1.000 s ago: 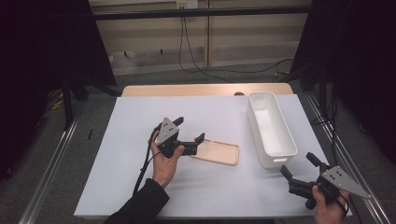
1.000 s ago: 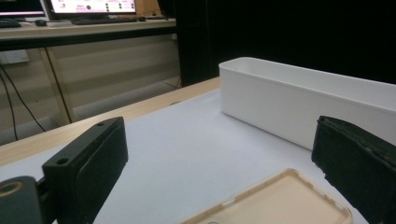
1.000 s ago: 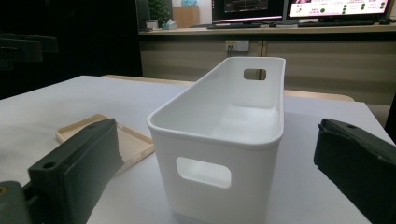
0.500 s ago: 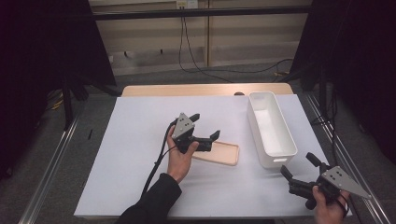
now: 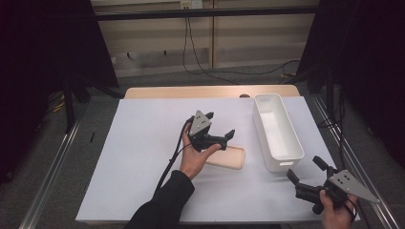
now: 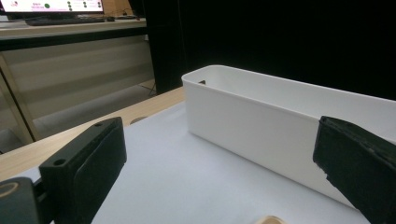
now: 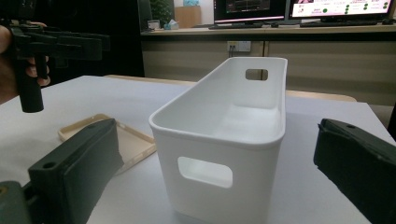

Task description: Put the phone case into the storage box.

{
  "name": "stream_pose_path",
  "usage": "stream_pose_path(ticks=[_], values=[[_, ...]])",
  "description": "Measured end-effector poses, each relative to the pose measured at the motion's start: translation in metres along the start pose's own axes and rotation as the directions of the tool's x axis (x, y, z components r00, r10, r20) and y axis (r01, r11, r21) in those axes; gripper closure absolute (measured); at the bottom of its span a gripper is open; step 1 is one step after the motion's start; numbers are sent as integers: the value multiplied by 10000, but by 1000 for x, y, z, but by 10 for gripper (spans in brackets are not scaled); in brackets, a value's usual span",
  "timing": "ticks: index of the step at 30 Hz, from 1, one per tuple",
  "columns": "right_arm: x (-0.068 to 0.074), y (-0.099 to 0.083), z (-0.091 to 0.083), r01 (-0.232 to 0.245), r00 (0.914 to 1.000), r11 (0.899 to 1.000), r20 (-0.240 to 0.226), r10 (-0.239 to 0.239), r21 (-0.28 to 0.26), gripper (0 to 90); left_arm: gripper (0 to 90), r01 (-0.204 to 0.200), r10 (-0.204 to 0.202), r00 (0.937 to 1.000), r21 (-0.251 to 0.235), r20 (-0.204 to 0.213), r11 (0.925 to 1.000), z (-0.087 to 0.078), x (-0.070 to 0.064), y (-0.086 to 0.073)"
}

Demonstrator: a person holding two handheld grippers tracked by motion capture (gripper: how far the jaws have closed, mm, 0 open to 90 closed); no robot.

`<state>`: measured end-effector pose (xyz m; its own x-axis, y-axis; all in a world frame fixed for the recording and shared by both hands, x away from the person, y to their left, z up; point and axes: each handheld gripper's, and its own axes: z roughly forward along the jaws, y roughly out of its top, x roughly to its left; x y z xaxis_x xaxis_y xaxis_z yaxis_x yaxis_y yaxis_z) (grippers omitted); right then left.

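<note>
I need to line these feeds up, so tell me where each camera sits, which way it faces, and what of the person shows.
High view: above the person's side, looking forward and down on the table; both forearms, left gripper, right gripper.
Left gripper view: on the left gripper, facing the white bin side-on; its two jaws.
Right gripper view: on the right gripper, facing the bin's near end; its jaws, the other hand.
All views share the bin; the beige tray too.

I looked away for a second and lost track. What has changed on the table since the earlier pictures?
The left gripper has moved to the right and away from the person, toward the white bin, and now hangs over the far end of the beige tray, jaws open and empty. Nothing was gripped or released. The right gripper, the tray and the bin stayed where they were.
</note>
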<state>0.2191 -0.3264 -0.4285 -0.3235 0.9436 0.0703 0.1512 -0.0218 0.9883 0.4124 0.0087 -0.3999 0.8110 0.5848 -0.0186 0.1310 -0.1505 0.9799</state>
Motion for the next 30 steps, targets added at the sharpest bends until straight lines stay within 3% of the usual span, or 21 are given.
stream_pose_path(ticks=[9, 15, 19, 22, 23, 26, 27, 30], values=[[0, 0, 0, -17, 10000, 10000, -27, 17, 20, 0, 35, -273, 273, 9996, -103, 23, 9996, 18, -5, 9], [0, 0, 0, -35, 10000, 10000, -33, 35, -10, 0, 57, 43, -46, 10000, -314, -83, 9995, 26, 0, 8], [0, 0, 0, -38, 10000, 10000, -32, 38, 2, 0, 83, 24, -25, 10000, -250, -7, 9997, 30, 2, 5], [0, 0, -1, -20, 10000, 10000, -11, 20, -9, 0, 192, 121, -118, 9999, -344, 95, 9993, 33, 3, 3], [0, 0, -1, -29, 10000, 10000, -5, 29, -13, 0, 218, -82, 82, 10000, -268, 13, 9996, 35, 4, 4], [0, 0, -1, -32, 10000, 10000, -3, 32, -4, 0, 288, -68, 67, 10000, -267, -22, 9996, 37, 5, 5], [0, 0, -1, -25, 10000, 10000, -15, 25, 0, 0, 334, -106, 111, 9998, -274, 179, 9996, 39, 6, 7], [0, 0, -1, -25, 10000, 10000, -23, 25, 5, 0, 386, -125, 131, 9997, -284, 217, 9995, 41, 4, 8]])
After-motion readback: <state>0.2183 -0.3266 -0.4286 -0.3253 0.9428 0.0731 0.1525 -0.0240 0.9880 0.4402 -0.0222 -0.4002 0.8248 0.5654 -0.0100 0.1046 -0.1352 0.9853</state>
